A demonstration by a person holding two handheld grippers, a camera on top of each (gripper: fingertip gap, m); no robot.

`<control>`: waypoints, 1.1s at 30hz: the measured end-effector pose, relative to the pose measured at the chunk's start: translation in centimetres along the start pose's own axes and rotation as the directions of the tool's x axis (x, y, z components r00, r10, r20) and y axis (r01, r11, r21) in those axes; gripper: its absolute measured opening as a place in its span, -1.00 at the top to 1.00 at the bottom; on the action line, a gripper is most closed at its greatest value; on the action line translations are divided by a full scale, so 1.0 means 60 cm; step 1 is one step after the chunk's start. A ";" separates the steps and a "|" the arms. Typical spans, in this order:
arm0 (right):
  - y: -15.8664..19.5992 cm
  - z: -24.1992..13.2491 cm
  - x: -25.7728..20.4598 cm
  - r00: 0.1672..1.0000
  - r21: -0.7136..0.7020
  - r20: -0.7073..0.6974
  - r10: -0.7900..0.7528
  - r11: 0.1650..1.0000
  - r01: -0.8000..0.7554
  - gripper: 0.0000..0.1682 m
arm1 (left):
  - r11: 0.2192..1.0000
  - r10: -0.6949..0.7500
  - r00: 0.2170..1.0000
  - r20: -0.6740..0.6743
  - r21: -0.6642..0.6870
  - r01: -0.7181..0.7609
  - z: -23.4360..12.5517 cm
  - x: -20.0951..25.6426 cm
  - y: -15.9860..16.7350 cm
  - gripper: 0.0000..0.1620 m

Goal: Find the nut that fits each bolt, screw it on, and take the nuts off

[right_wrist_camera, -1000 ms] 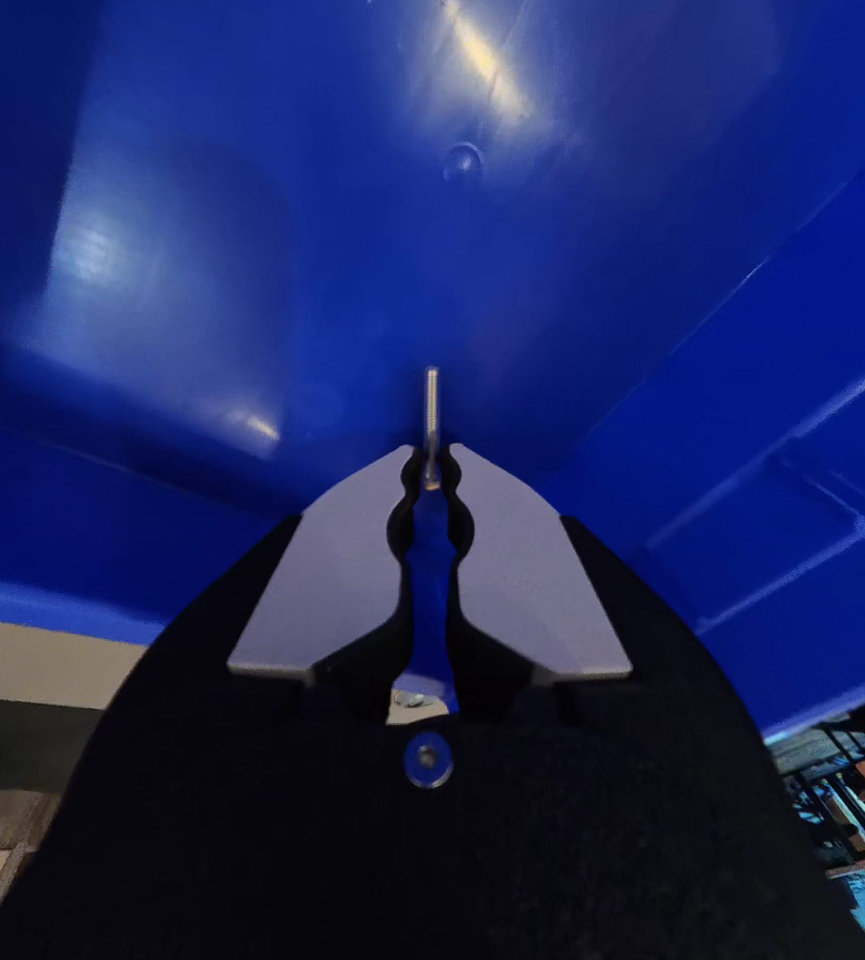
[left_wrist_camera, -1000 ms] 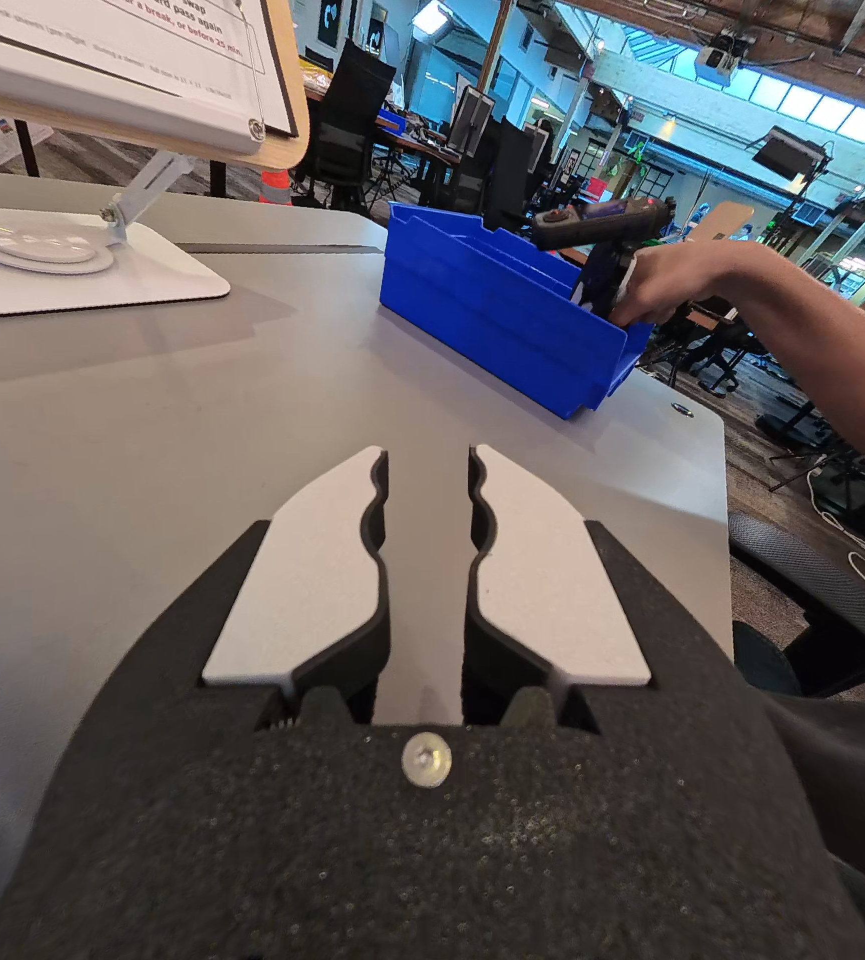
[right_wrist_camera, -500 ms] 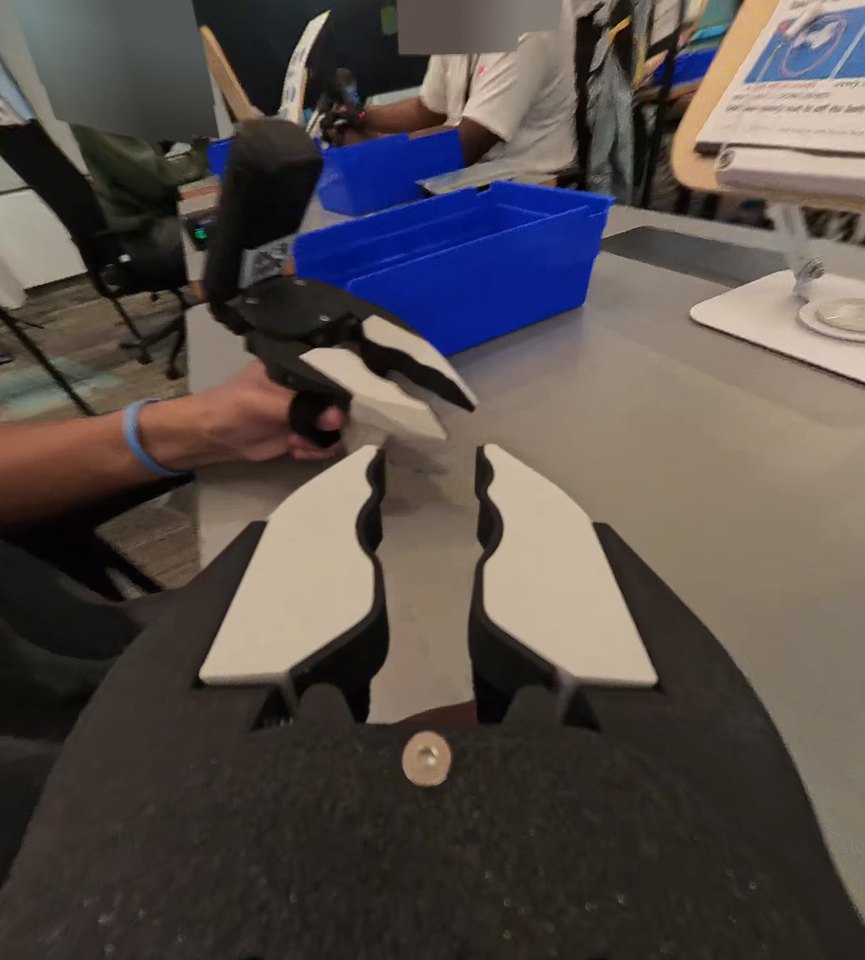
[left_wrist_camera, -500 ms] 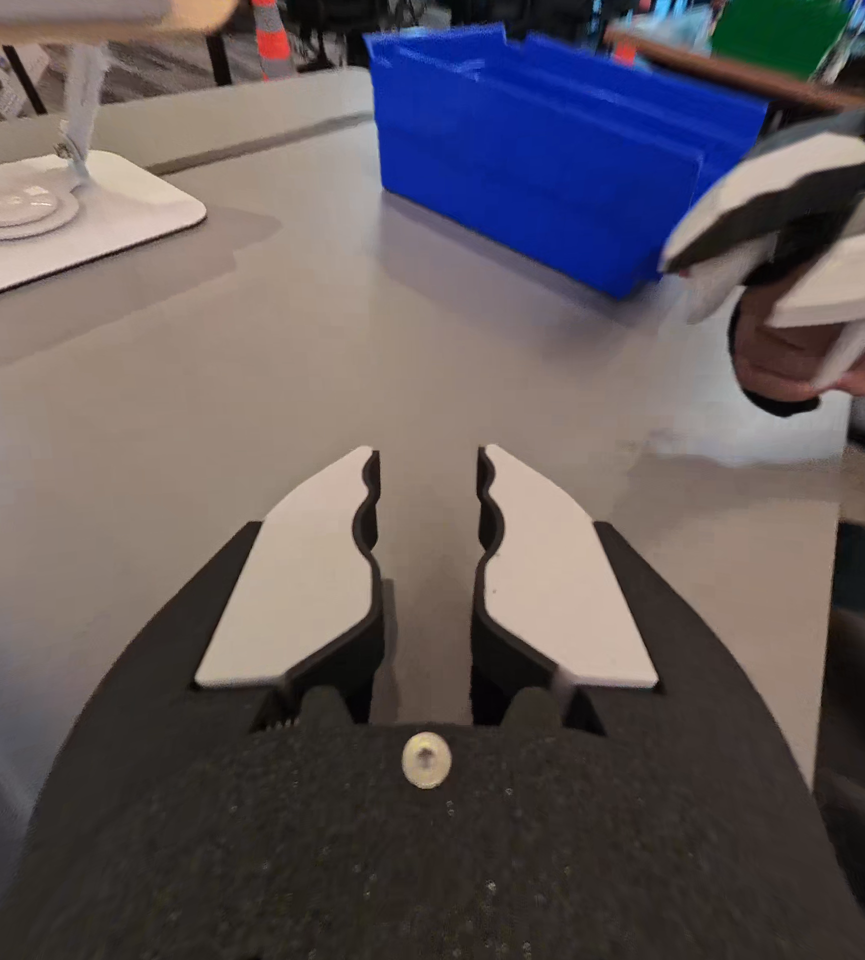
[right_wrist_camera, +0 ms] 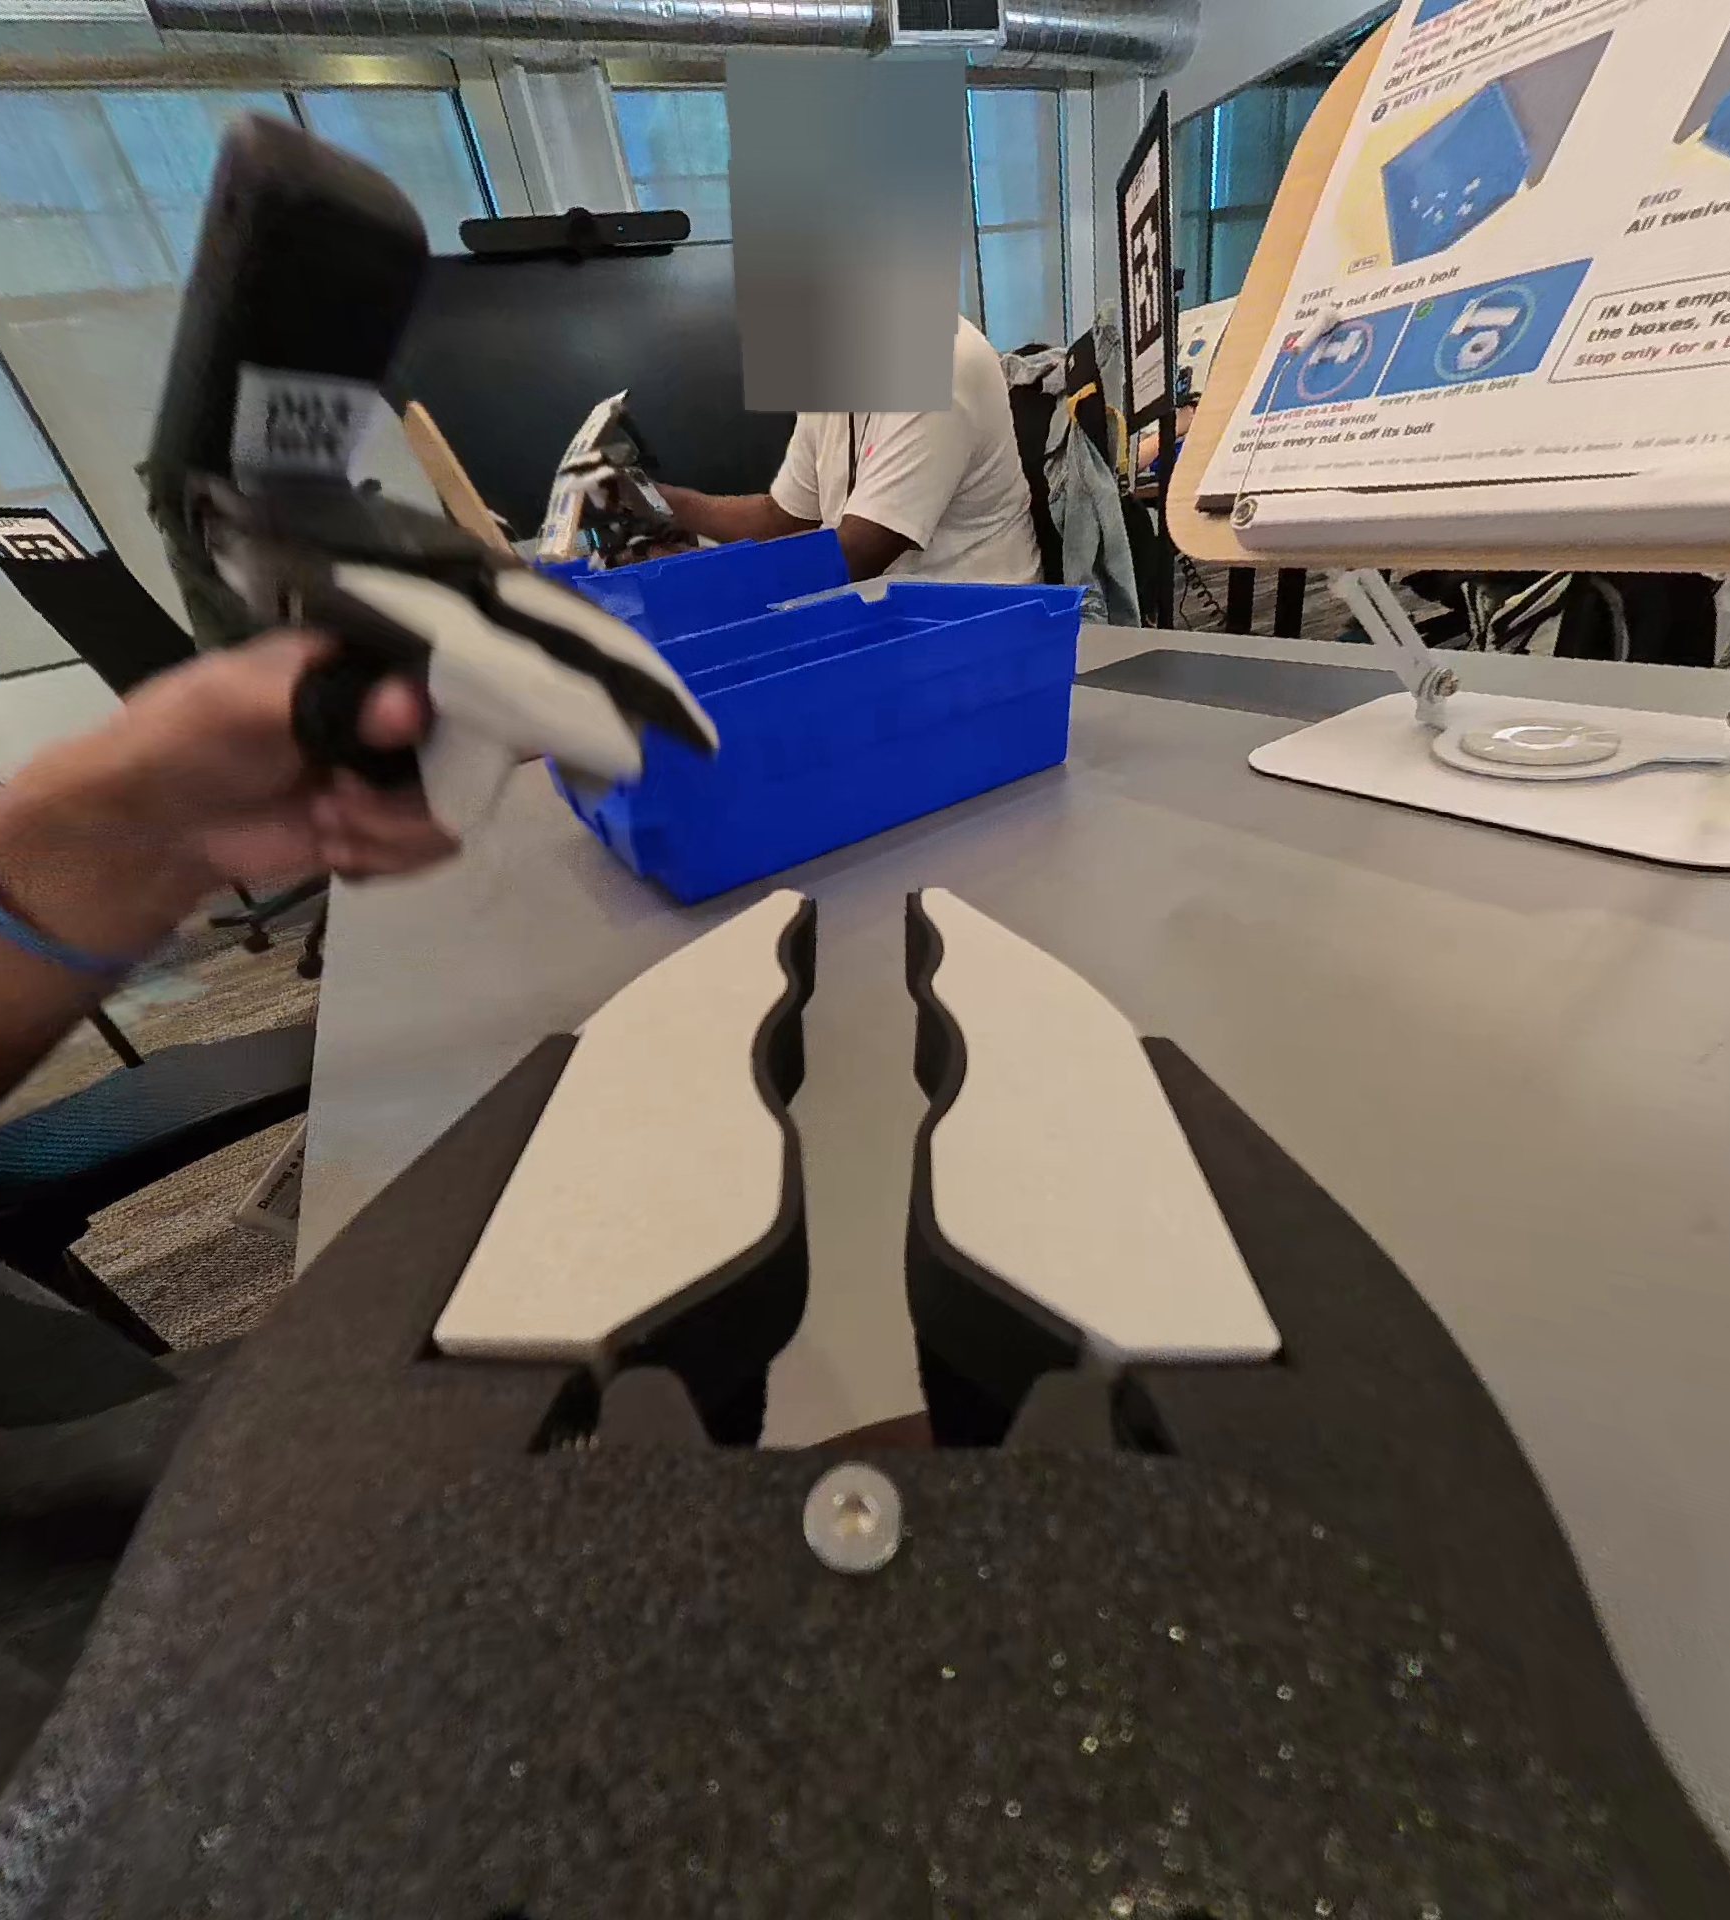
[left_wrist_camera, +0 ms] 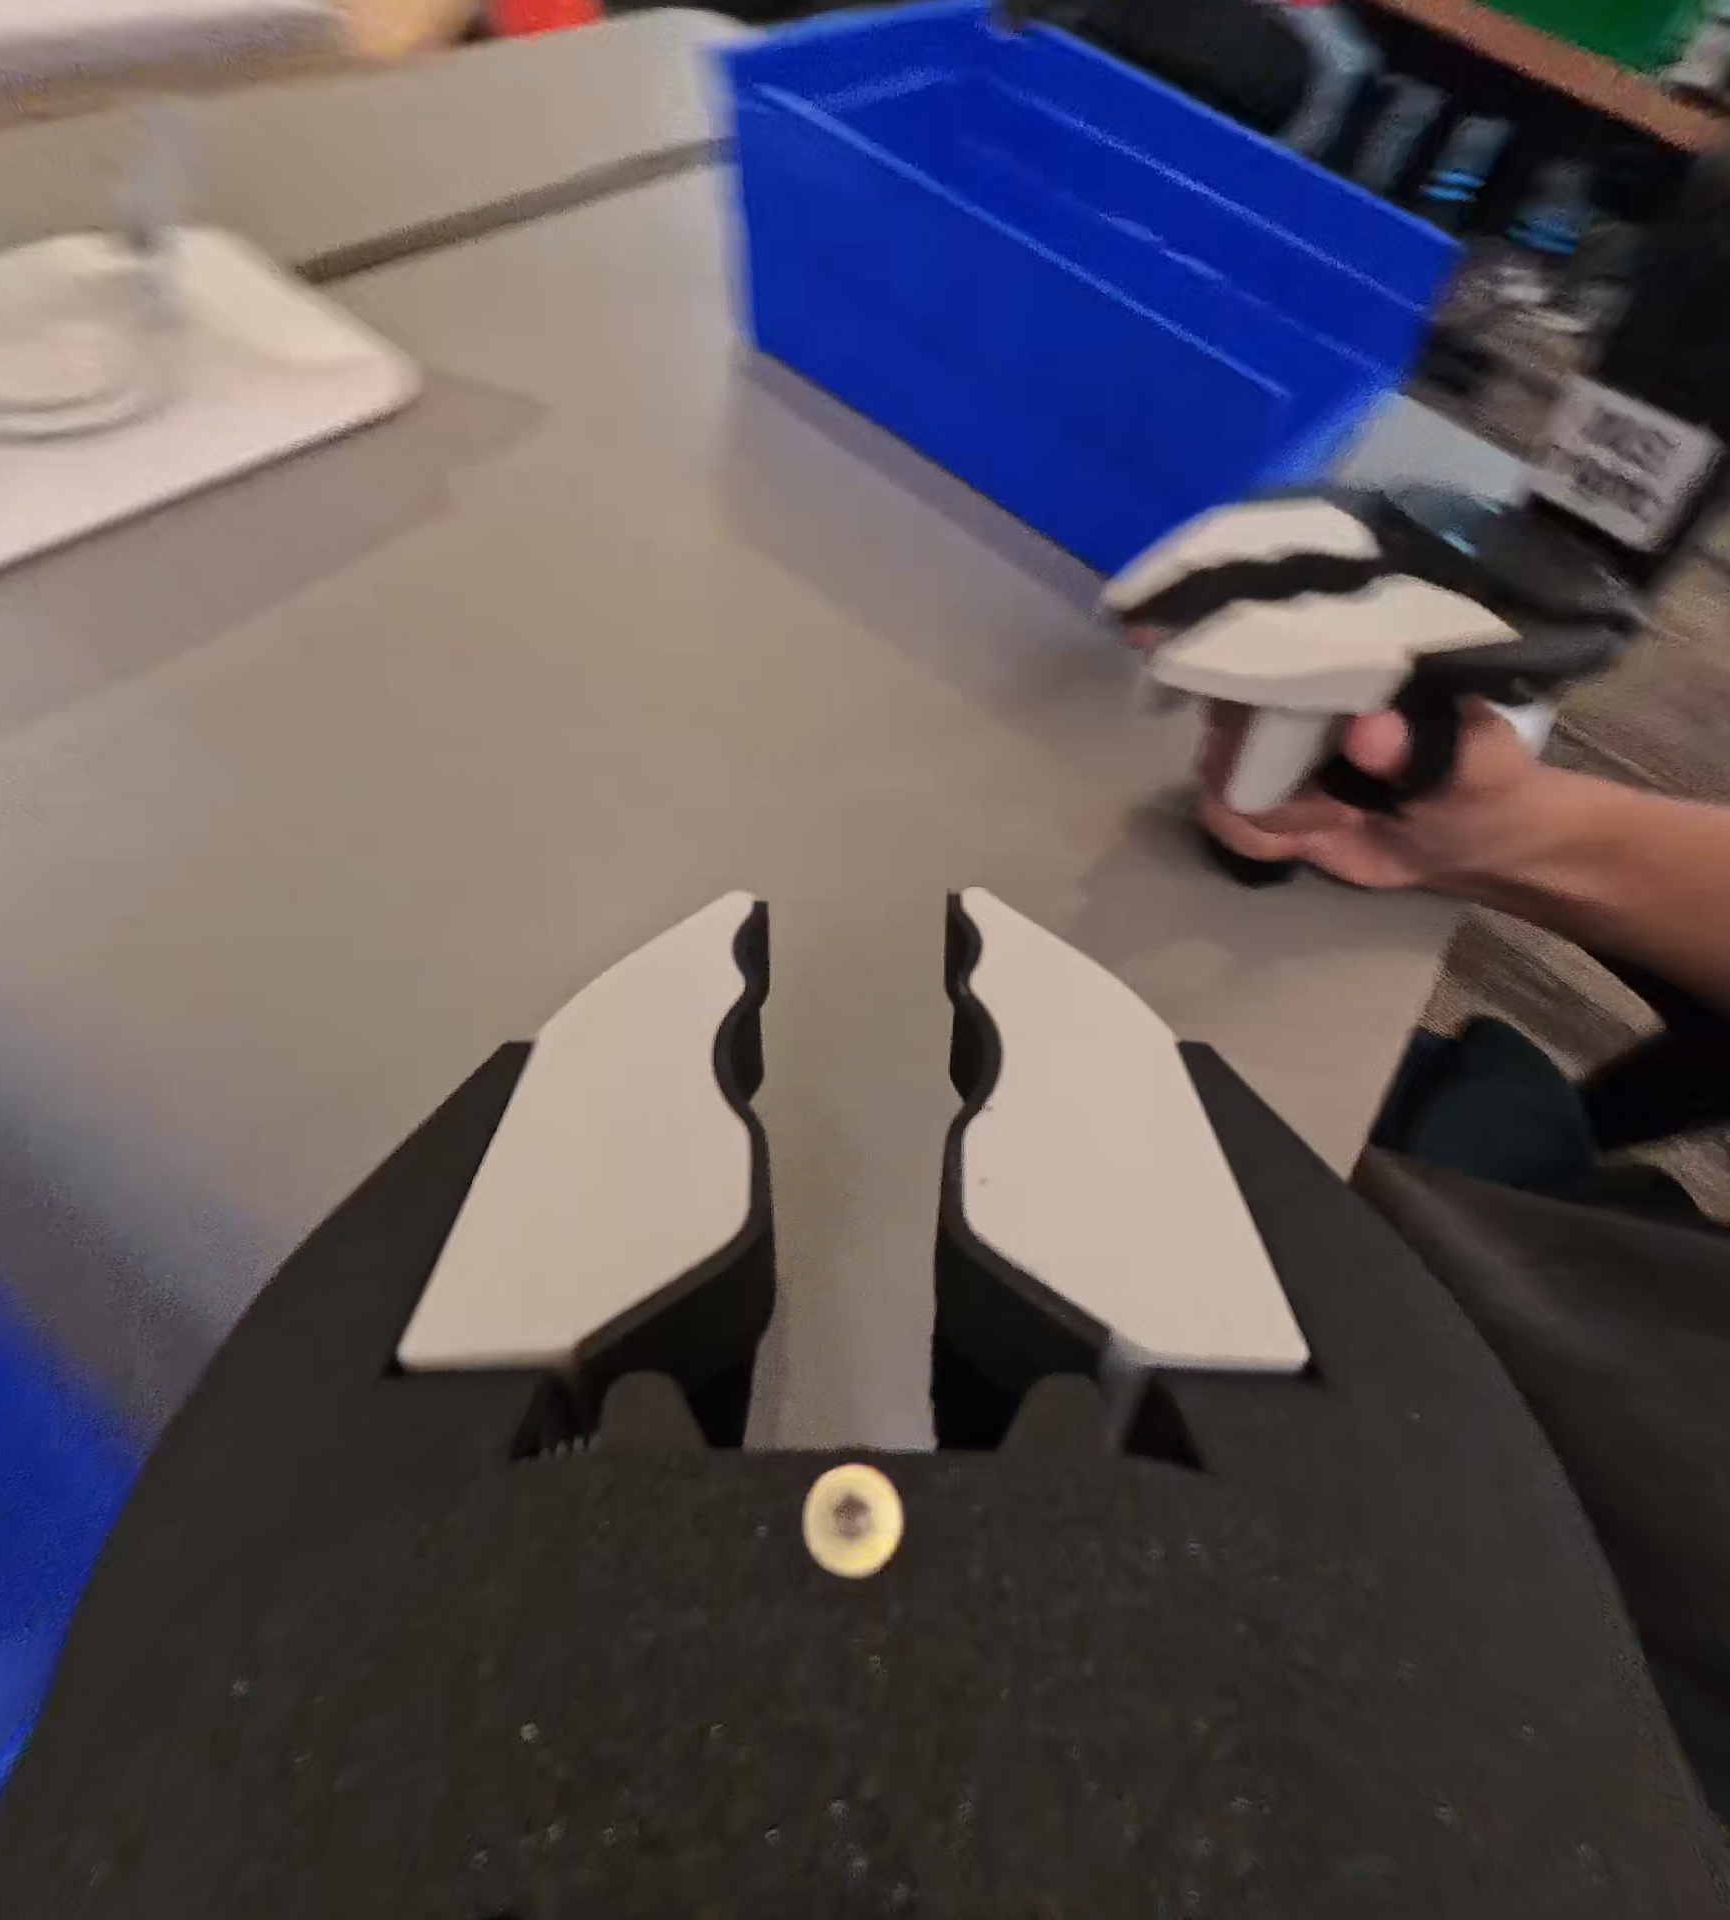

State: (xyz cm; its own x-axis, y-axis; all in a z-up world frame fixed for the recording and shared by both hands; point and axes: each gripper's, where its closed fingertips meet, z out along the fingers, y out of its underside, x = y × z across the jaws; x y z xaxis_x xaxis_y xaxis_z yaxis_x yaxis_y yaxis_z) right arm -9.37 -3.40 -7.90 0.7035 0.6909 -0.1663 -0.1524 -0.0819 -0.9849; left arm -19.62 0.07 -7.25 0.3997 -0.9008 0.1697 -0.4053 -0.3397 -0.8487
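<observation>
Left claw released, right claw released, both empty, blue bin well ahead on grey table

Parts container: rectangular blue plastic bin, open-topped, upright.

The bin stands flat on the grey table, at centre frame in the right wrist view and at upper right in the left wrist view, where motion blur softens it. Stepped ridges run along its long walls below the rim. Its contents are hidden from both cameras.
</observation>
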 end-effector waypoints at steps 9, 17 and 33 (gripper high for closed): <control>0.005 0.002 -0.005 1.000 -0.021 0.003 -0.022 1.000 0.022 0.81 | 0.837 -0.398 0.813 0.425 -0.196 0.512 -0.124 -0.372 0.019 0.59; 0.005 0.001 -0.004 1.000 -0.023 0.015 0.004 1.000 -0.003 0.81 | 0.622 -0.534 0.676 0.508 -0.306 0.721 -0.005 -0.461 0.119 0.62; 0.006 0.000 -0.005 0.999 -0.024 0.030 0.028 0.999 -0.027 0.83 | 0.706 -0.386 0.722 0.575 -0.319 0.632 0.002 -0.497 0.125 0.82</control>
State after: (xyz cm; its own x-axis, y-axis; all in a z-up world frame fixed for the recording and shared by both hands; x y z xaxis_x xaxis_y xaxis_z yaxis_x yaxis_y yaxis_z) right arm -9.65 -3.63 -8.20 0.6778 0.7097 -0.1923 -0.1547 -0.1180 -0.9809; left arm -34.46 24.41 -18.74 0.9173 -0.3636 0.1621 -0.2962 -0.8955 -0.3323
